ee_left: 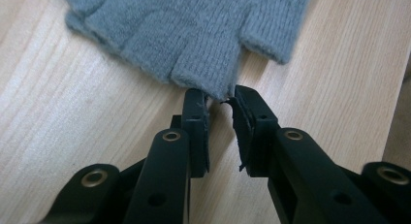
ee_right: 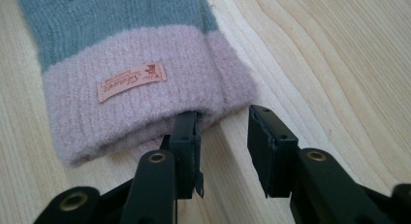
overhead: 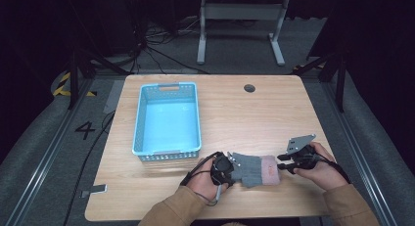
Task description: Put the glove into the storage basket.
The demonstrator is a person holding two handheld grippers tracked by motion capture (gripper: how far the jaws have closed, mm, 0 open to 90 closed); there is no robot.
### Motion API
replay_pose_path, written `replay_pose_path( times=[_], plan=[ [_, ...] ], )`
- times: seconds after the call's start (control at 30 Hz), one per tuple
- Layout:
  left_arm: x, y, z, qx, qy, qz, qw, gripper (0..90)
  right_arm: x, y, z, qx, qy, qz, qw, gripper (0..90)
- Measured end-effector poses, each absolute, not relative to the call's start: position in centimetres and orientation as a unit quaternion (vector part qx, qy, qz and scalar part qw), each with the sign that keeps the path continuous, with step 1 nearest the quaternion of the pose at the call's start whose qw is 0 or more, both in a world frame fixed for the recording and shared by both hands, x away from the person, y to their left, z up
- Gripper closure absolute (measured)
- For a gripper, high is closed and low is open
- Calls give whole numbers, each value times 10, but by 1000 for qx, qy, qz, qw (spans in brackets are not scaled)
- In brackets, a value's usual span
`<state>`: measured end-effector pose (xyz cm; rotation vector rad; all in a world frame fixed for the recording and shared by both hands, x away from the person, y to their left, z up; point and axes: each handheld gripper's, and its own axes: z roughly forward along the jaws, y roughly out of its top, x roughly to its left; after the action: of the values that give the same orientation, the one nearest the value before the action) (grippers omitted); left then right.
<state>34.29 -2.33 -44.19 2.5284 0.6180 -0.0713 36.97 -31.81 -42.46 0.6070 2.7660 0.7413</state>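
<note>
Glove point(overhead: 252, 168), grey with a pink cuff, lies flat on the tabletop point(overhead: 244, 113) between both grippers. Left gripper point(ee_left: 220, 100) is slightly apart at a fingertip; right gripper point(ee_right: 223, 122) is apart, one jaw inside the cuff. Blue basket point(overhead: 167, 119) sits nearby, unobstructing.

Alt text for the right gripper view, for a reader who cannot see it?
The right gripper is open at the pink cuff of a grey glove on a wooden table, one jaw tucked into the cuff's opening. A small pink label is sewn on the cuff.
</note>
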Motion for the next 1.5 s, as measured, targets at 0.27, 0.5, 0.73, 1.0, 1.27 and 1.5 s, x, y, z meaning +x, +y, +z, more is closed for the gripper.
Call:
replay_pose_path(
  times=[0.27, 0.5, 0.73, 1.0, 1.27, 1.5],
  plan=[
    [343, -17, -434, 924, 249, -26, 287, 704, 369, -315, -425, 197, 942, 248, 109, 663],
    [344, -16, -433, 922, 257, -21, 288, 694, 369, -314, -425, 197, 942, 247, 109, 660],
    [344, -17, -437, 926, 267, -10, 265, 738, 369, -311, -426, 193, 944, 246, 109, 660],
    [344, -17, -438, 926, 272, -25, 260, 742, 369, -312, -426, 193, 943, 247, 109, 651],
    [345, -21, -442, 928, 271, -24, 254, 790, 369, -309, -426, 193, 944, 245, 109, 659],
    [343, -24, -440, 931, 259, -13, 256, 882, 365, -303, -422, 178, 946, 246, 114, 814]
  ],
)
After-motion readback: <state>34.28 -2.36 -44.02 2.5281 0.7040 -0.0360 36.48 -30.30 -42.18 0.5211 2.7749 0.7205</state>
